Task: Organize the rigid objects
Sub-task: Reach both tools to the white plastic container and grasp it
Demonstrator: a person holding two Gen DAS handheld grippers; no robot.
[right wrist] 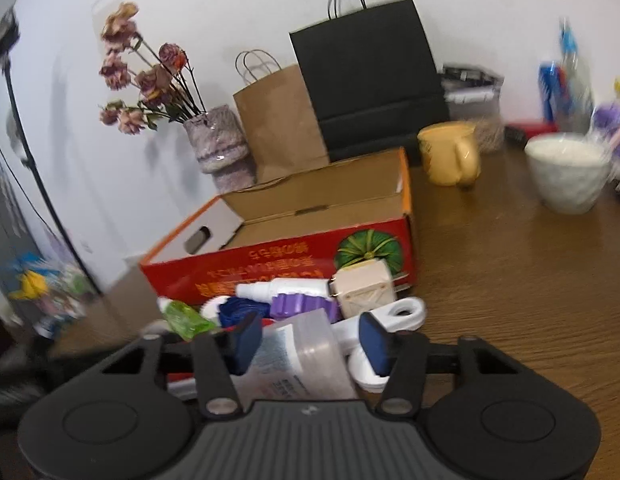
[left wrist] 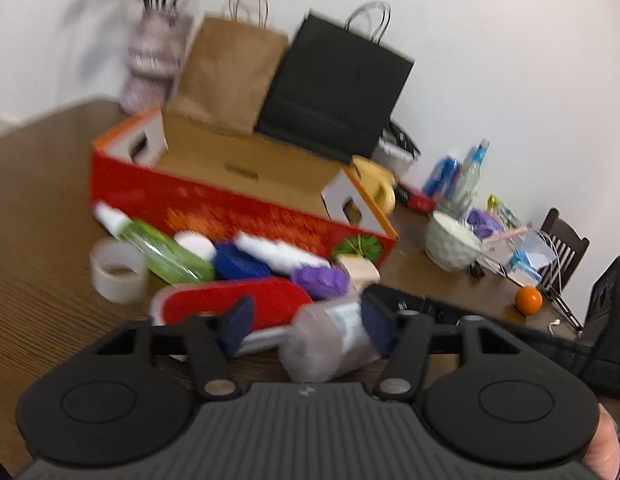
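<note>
Nearest to us in both wrist views lies a clear bottle (left wrist: 326, 344) with a printed label, on its side on the table (left wrist: 42, 208). Seen from the right wrist, its long axis runs away from us, and its ribbed cap points up and a little right, toward the box (left wrist: 238, 216). From the left wrist it lies slanted, but blur hides which end is which.

Our left gripper (left wrist: 308, 320) has its jaws partly spread. The bottle sits against the right-hand pad, and a clear gap separates it from the other pad, so nothing is pinched. Part of a hand (left wrist: 608, 452) shows at the lower right edge.

Our right gripper (right wrist: 310, 336) is also partly spread around the same bottle. The left-hand pad overlaps the bottle's side, while a strip of white shows between the cap and the other pad, so we see no pinch there either.

Beyond the bottle a heap of small things lies along the red front wall of the box:
- a red case (left wrist: 238, 300)
- a green bottle (left wrist: 166, 256) lying slantwise, white cap up-left
- a white bottle (left wrist: 282, 256) on its side
- a blue piece (left wrist: 238, 264)
- a purple piece (left wrist: 320, 282)
- a beige plug (right wrist: 364, 284) touching the box wall

A tape roll (left wrist: 118, 276) stands just left of the heap. The box is open on top, and all we see inside it is bare cardboard.

Behind the box a brown bag (right wrist: 282, 120) and a black bag (right wrist: 370, 76) stand upright against the wall. A yellow mug (right wrist: 450, 156) and a white bowl (right wrist: 566, 176) stand to its right
</note>
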